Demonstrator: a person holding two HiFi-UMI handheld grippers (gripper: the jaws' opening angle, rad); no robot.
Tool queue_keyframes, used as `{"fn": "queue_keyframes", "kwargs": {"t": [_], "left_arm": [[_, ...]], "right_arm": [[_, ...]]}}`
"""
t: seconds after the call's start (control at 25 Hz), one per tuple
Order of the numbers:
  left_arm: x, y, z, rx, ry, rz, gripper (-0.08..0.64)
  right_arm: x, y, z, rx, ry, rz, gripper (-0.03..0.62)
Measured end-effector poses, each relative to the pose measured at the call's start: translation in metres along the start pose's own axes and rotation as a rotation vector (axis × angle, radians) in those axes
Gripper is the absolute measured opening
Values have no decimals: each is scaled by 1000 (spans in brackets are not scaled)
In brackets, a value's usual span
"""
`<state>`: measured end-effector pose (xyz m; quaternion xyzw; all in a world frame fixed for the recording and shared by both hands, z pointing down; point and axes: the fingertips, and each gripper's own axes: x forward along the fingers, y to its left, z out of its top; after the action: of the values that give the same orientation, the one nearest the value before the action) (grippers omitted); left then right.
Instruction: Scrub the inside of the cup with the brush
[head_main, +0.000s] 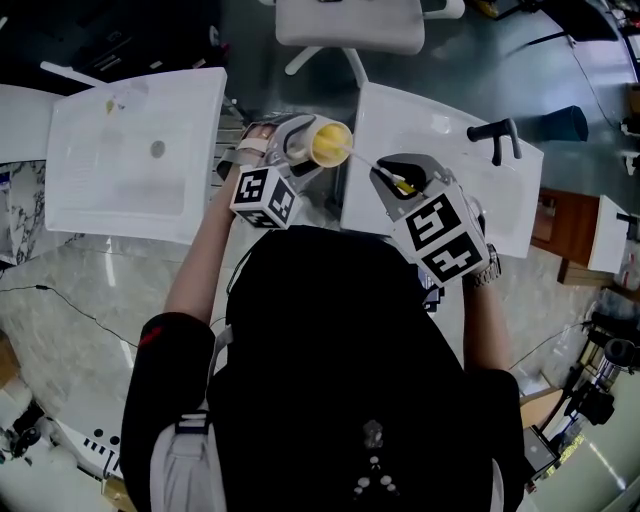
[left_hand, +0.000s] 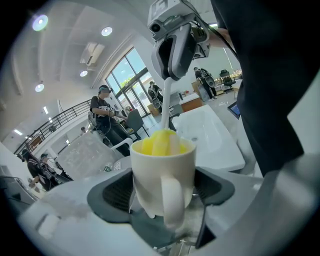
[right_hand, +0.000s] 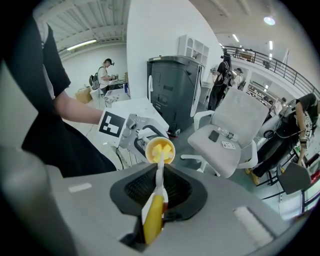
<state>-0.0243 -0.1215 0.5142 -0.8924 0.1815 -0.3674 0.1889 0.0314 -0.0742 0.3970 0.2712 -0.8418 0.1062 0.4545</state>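
Observation:
My left gripper (head_main: 300, 150) is shut on a white cup (left_hand: 162, 177) with a yellow inside (head_main: 331, 143), held in the air between two white sinks. Its handle (left_hand: 172, 202) faces the left gripper view camera. My right gripper (head_main: 395, 182) is shut on a brush with a yellow-and-white handle (right_hand: 153, 220). The brush's thin white stem (left_hand: 165, 107) runs to the cup, and its yellow sponge head (right_hand: 161, 150) sits inside the cup's mouth (left_hand: 160, 145). In the left gripper view the right gripper (left_hand: 175, 45) hangs above the cup.
A white sink basin (head_main: 135, 155) lies at the left and another white sink (head_main: 450, 160) with a black tap (head_main: 497, 135) at the right. A white office chair (head_main: 350, 25) stands beyond them. Several people stand in the background.

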Motion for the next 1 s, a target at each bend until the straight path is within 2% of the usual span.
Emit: {"fn": "queue_keyframes", "kwargs": {"t": [0.36, 0.56, 0.76, 1.0], "left_arm": [[4, -2, -1, -17, 5, -6, 396], [11, -7, -1, -31, 8, -15, 396], [19, -7, 2, -61, -3, -18, 396], [35, -5, 12, -158, -25, -13, 396]], "right_arm": [[4, 1, -11, -37, 35, 5, 41], [7, 6, -16, 7, 15, 47, 43], [3, -2, -18, 106, -37, 64, 43], [-4, -22, -34, 259, -96, 59, 41]]}}
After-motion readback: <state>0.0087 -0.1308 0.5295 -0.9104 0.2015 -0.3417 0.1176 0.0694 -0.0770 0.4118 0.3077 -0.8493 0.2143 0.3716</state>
